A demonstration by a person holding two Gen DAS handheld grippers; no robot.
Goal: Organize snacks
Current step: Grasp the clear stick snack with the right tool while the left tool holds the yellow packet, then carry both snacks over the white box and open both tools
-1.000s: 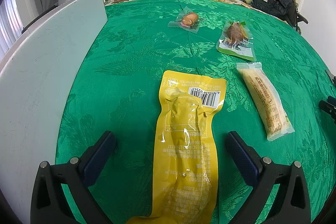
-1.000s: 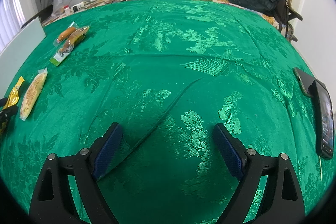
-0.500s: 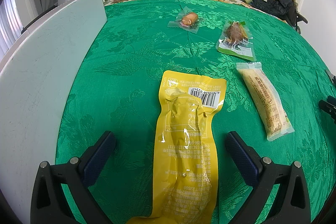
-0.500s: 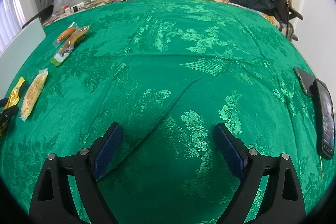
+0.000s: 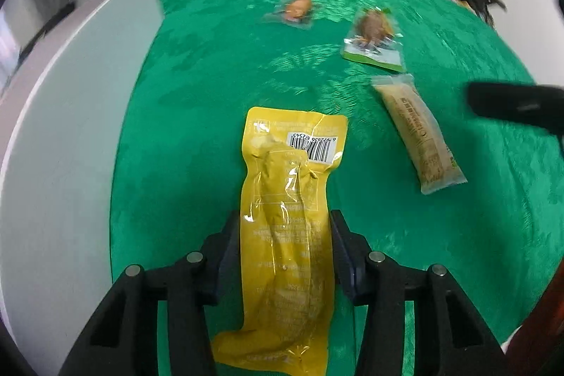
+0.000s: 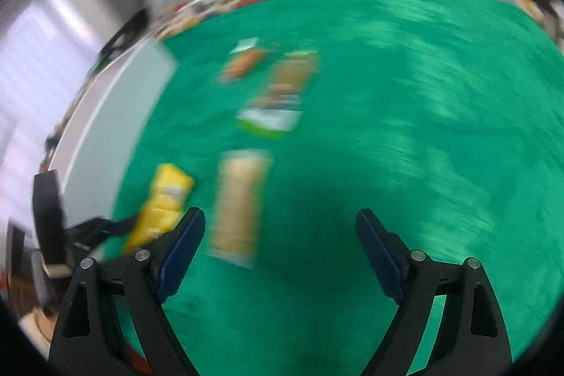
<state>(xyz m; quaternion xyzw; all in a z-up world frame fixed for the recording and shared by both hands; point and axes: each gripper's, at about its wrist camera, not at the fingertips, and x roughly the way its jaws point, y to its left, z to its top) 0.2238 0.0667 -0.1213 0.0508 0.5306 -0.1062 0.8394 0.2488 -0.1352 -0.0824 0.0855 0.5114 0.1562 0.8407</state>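
left hand-held gripper [image 5: 285, 235] pinched tight on yellow pouch [image 5: 289, 228], pointing 12 | right hand-held gripper [image 6: 280, 235] spread wide, holding nothing, bar [image 6: 239, 203] at 11

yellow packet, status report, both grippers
Left gripper shut on yellow packet. Right gripper open, holding nothing, above green cloth. Beige packet nearby, not blocking.

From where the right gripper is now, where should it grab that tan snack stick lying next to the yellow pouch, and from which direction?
Grip the tan snack stick across its narrow width near the middle, coming from above. It lies flat on the green cloth, long and slim, so the open right gripper spans the short side easily. The flat crimped ends give little to pinch. It sits left of the gripper's centre, so shift left first.
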